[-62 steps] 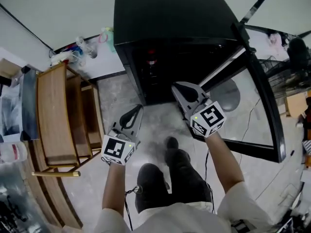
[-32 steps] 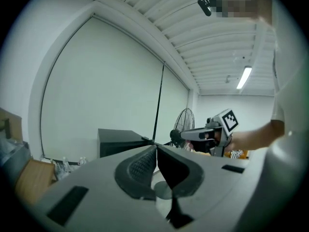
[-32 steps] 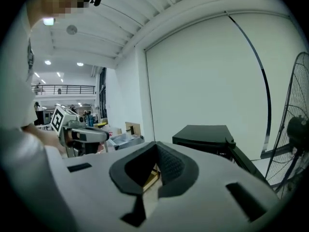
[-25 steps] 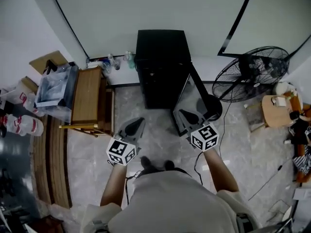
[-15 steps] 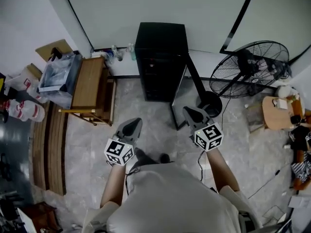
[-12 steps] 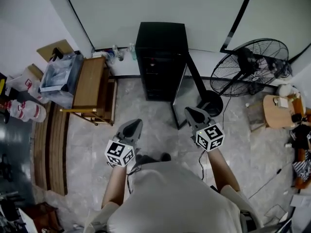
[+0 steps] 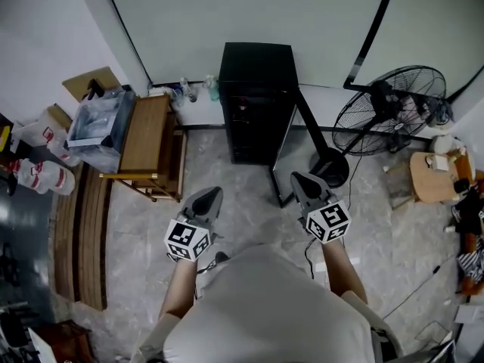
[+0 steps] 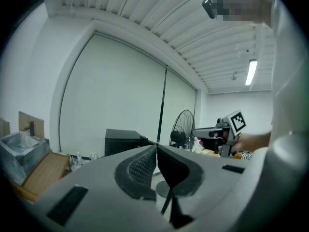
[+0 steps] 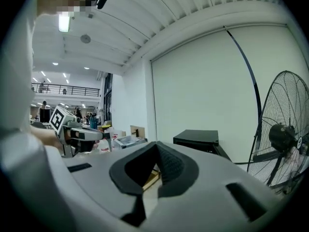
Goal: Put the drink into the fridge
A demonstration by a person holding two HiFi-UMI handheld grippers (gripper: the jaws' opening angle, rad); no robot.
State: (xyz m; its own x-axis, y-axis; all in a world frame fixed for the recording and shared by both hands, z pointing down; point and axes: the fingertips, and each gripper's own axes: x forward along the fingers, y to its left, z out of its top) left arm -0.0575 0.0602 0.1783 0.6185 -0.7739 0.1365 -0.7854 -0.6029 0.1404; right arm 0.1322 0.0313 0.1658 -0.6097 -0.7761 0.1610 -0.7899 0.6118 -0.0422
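1. Fridge (image 7: 257,70): a black upright cabinet. It is ahead of both pairs of jaws and well apart from them. Its open front faces the jaws.
2. Fridge door (image 7: 285,153): swung open and seen edge-on, reaching from the cabinet out toward the person. Its free edge is near the right jaws, ahead and slightly inward. It is well apart from the left jaws, so the right hand is judged the nearer for any push on the door.
3. Right gripper (image 7: 300,180): jaws closed tip to tip with nothing between them, pointing toward the fridge.
4. Left gripper (image 7: 210,195): jaws closed and empty, pointing the same way, level with the right.
5. Drink (image 7: 240,109): neither pair of jaws carries it. A small reddish item shows inside the fridge's open front, straight ahead of the jaws and well apart. It is judged to be the drink already shelved. It is too small to tell its long axis or which way it points.
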